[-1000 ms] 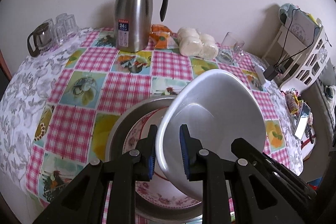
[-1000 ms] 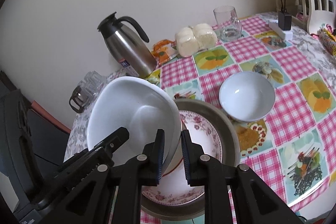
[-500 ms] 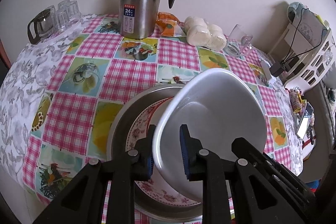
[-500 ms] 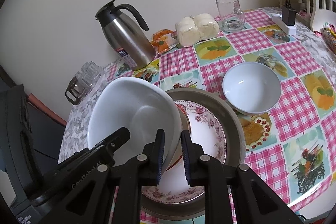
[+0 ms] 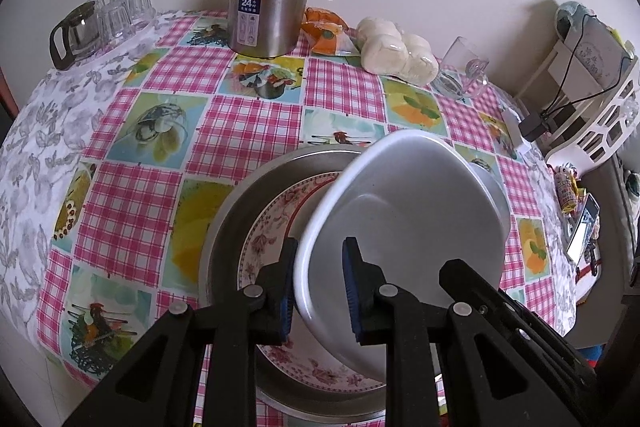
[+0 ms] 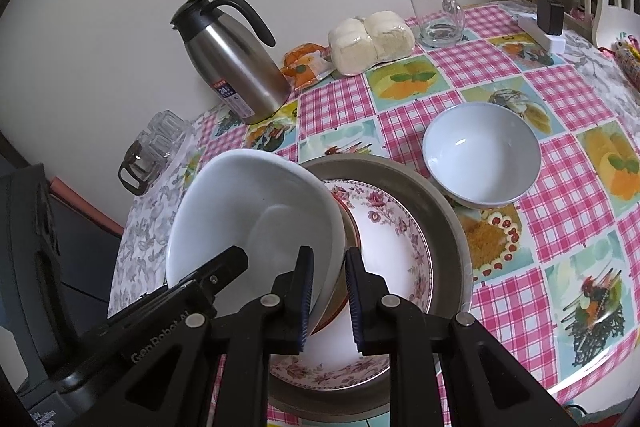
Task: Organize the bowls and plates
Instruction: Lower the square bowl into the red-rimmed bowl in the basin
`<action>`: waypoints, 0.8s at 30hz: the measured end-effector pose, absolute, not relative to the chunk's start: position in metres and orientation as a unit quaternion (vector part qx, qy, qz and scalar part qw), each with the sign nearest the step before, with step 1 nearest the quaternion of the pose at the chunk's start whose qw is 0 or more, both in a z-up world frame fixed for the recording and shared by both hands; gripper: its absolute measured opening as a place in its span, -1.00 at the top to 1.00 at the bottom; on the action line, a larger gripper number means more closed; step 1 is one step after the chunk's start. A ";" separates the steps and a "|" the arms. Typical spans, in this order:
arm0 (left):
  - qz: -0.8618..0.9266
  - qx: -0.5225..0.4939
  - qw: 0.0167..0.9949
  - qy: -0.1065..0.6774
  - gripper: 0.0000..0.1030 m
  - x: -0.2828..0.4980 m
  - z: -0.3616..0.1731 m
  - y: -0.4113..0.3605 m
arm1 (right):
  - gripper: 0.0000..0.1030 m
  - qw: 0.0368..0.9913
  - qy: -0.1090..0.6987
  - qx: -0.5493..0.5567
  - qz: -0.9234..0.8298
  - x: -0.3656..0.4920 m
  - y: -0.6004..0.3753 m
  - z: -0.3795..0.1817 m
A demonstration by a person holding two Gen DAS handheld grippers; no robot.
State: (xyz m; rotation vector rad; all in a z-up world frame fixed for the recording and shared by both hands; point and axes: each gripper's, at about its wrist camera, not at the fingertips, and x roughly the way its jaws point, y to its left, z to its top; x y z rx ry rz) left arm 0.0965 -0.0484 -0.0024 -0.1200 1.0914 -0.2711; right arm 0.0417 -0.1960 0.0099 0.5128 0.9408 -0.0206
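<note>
I have the large white bowl (image 5: 404,239) tilted steeply on edge, its rim clamped on one side by my left gripper (image 5: 318,285) and on the opposite side by my right gripper (image 6: 328,301). Just beyond and beneath both grippers sits a wide grey metal dish (image 6: 440,211) on the surface, holding a white plate with a pink floral border (image 6: 396,223). A brownish rim, possibly another dish, shows between the tilted bowl and that plate. Ahead and to the right of my right gripper stands a smaller pale bowl (image 6: 482,155), upright, empty, just beside the metal dish.
</note>
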 end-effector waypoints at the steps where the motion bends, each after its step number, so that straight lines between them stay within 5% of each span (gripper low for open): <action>1: -0.129 -0.058 0.844 0.518 0.58 0.097 -0.003 -0.049 | 0.62 0.859 0.448 0.246 -0.010 0.042 -0.197 0.009; 24: -0.117 -0.039 0.851 0.510 0.54 0.097 -0.001 -0.051 | 0.61 0.860 0.448 0.244 -0.013 0.045 -0.197 0.005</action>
